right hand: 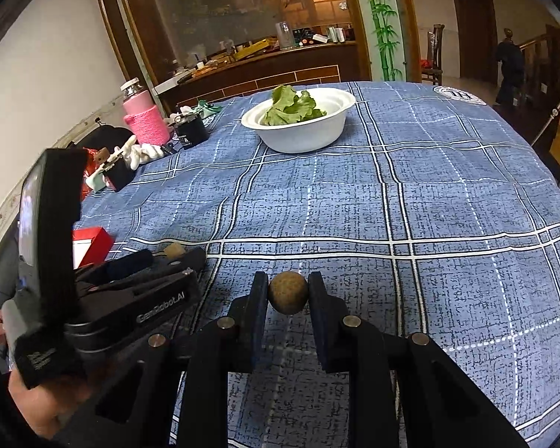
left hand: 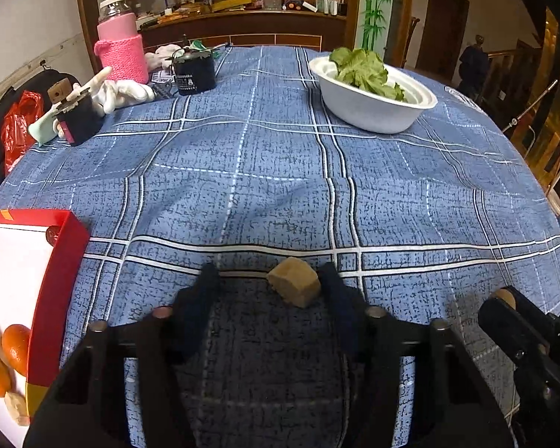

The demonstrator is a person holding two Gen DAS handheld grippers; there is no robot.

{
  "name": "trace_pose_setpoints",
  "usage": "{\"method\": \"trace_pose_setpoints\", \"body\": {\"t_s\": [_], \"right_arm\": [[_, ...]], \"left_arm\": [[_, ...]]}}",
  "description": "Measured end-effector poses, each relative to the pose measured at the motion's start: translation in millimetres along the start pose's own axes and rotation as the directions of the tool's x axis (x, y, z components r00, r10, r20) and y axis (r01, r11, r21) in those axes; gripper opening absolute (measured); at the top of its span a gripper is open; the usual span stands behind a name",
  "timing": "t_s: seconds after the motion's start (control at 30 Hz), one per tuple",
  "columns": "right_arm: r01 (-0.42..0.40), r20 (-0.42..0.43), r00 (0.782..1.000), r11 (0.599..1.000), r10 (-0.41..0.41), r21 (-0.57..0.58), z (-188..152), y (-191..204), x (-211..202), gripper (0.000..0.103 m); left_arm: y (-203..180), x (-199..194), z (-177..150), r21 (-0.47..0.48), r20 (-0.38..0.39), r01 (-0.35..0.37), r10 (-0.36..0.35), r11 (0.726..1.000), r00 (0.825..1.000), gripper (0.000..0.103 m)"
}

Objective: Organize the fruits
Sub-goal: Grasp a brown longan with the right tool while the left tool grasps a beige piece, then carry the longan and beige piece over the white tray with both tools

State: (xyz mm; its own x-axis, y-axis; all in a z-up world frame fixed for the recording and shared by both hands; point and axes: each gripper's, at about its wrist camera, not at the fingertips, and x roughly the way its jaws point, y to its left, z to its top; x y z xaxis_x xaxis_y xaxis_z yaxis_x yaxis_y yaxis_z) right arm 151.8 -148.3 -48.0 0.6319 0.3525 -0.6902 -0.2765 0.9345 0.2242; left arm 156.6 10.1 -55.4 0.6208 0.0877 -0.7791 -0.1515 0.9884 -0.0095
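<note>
The right gripper [right hand: 288,293] was pinching a small round brown fruit [right hand: 287,297], lifted a bit above the blue plaid tablecloth [right hand: 429,205]. The left gripper [left hand: 268,283] stood spread around a tan chunk [left hand: 295,286] that touched only its right finger, near the red box [left hand: 52,280] holding oranges [left hand: 15,347].

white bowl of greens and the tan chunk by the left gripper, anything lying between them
Nothing: in the left wrist view only bare blue plaid tablecloth runs from the tan chunk to the white bowl.
</note>
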Motion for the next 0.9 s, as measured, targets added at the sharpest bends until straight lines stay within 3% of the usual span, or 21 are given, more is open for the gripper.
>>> {"method": "trace_pose_setpoints", "body": {"t_s": [0.03,0.07,0.6,0.9], "right_arm": [[-0.001,0.0,1.0,1.0,0.001,0.0,0,0,0,0.023],[-0.004,0.001,1.0,1.0,0.004,0.001,0,1,0,0.023],[0.017,0.009,1.0,0.999,-0.017,-0.028,-2,7,-2,0.023],[0.03,0.005,1.0,0.997,-0.03,-0.073,-15,29,-17,0.023]], "left_arm": [[1,-1,1,0.004,0.004,0.0,0.0,1.0,1.0,0.025],[1,-1,1,0.004,0.003,0.001,-0.001,1.0,1.0,0.024],[22,-43,-20,-0.021,0.024,0.014,-0.014,1.0,1.0,0.023],[38,-75,-41,-0.036,0.046,0.012,-0.01,0.999,0.999,0.023]]}}
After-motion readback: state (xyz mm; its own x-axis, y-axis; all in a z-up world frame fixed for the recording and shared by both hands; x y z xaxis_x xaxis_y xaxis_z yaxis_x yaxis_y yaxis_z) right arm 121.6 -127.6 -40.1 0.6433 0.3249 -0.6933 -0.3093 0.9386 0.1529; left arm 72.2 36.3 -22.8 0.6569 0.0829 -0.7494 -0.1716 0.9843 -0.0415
